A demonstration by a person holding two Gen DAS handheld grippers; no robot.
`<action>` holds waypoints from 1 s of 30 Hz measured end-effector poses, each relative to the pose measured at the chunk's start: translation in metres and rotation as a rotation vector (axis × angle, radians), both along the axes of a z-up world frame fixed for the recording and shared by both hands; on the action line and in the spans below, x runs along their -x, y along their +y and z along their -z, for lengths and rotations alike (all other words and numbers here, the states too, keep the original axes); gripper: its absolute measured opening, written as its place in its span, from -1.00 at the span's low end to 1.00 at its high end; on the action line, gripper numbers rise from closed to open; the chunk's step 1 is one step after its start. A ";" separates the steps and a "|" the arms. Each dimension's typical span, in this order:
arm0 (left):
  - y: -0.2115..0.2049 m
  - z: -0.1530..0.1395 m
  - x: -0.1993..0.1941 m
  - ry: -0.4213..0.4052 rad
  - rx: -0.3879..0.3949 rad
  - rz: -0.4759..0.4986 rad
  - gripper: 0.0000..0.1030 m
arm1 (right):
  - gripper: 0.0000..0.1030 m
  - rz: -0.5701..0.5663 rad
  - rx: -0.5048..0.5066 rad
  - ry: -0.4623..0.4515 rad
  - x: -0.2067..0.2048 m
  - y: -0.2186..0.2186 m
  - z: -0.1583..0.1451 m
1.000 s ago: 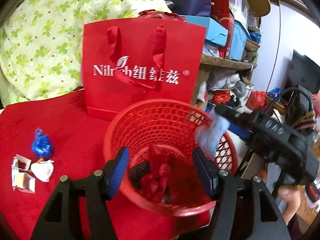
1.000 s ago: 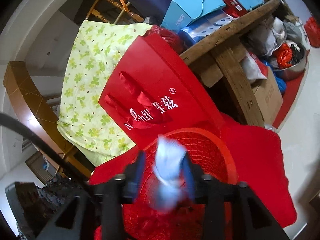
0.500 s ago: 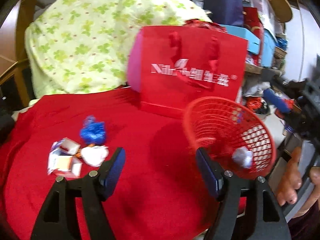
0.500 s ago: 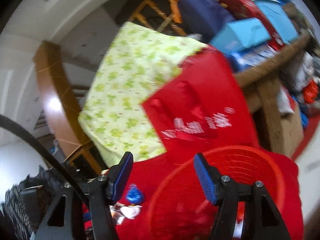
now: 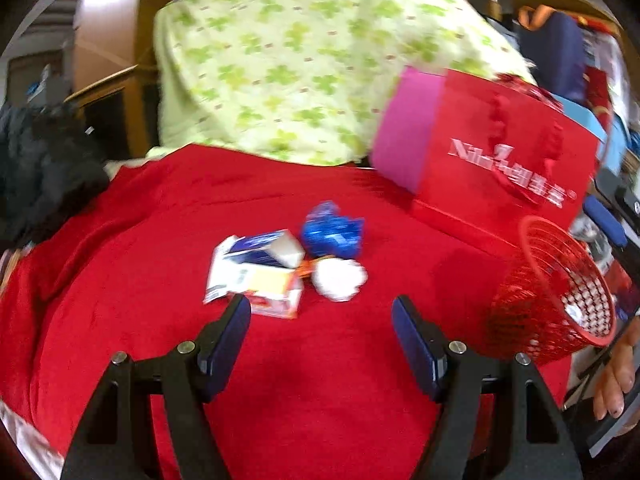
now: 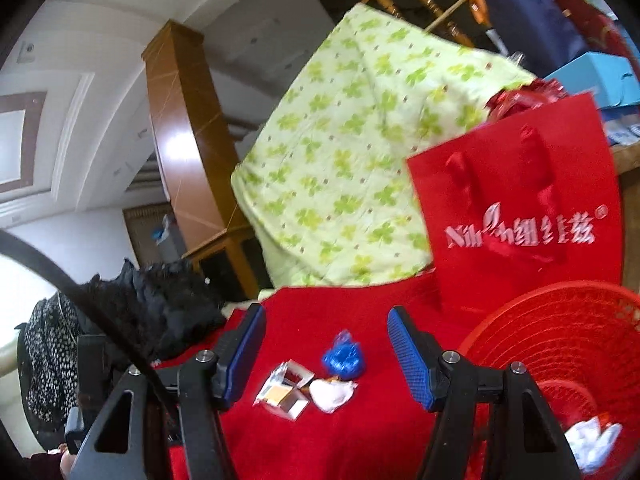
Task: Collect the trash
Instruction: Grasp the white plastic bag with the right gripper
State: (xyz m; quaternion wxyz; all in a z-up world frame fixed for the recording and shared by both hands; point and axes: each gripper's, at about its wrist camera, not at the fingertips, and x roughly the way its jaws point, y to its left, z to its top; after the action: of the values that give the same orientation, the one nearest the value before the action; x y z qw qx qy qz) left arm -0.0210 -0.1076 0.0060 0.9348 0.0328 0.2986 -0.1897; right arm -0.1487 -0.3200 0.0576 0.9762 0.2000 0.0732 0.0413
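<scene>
On the red cloth lie a flattened white and blue carton [image 5: 256, 270], a crumpled blue wrapper [image 5: 333, 233] and a white paper wad [image 5: 339, 279]. My left gripper [image 5: 321, 336] is open and empty just in front of them. The red mesh basket [image 5: 554, 294] stands at the right, with trash inside. In the right wrist view my right gripper [image 6: 326, 350] is open and empty above the same carton [image 6: 285, 389], blue wrapper [image 6: 343, 357] and white wad [image 6: 332, 394]; the basket [image 6: 560, 344] is at its right, holding a white scrap [image 6: 592, 442].
A red paper gift bag [image 5: 500, 172] stands behind the basket. A green-patterned quilt [image 5: 304, 60] is piled at the back. Dark clothing [image 6: 160, 312] lies at the cloth's left edge. A person's hand [image 5: 614, 380] is at the right edge.
My right gripper opened and let the pale blue scrap fall into the basket. Both grippers swung left, away from the basket, toward the trash pile on the cloth.
</scene>
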 end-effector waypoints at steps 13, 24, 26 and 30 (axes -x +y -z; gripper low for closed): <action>0.068 0.050 -0.030 0.114 0.057 -0.110 0.43 | 0.31 -0.103 0.002 0.287 -0.083 0.051 0.045; 0.094 0.077 -0.056 0.159 0.096 -0.132 0.43 | 0.31 -0.170 -0.240 0.602 -0.187 0.051 0.113; 0.096 0.077 -0.060 0.157 0.099 -0.123 0.43 | 0.31 -0.179 -0.286 0.640 -0.205 0.051 0.124; 0.095 0.080 -0.065 0.150 0.106 -0.088 0.43 | 0.31 -0.192 -0.343 0.716 -0.239 0.052 0.146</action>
State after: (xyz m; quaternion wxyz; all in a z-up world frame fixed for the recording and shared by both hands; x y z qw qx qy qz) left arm 0.0445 -0.0129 -0.0735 0.9176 -0.0439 0.3584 -0.1660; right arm 0.0907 -0.2683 -0.0880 0.8331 0.3540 0.4190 0.0717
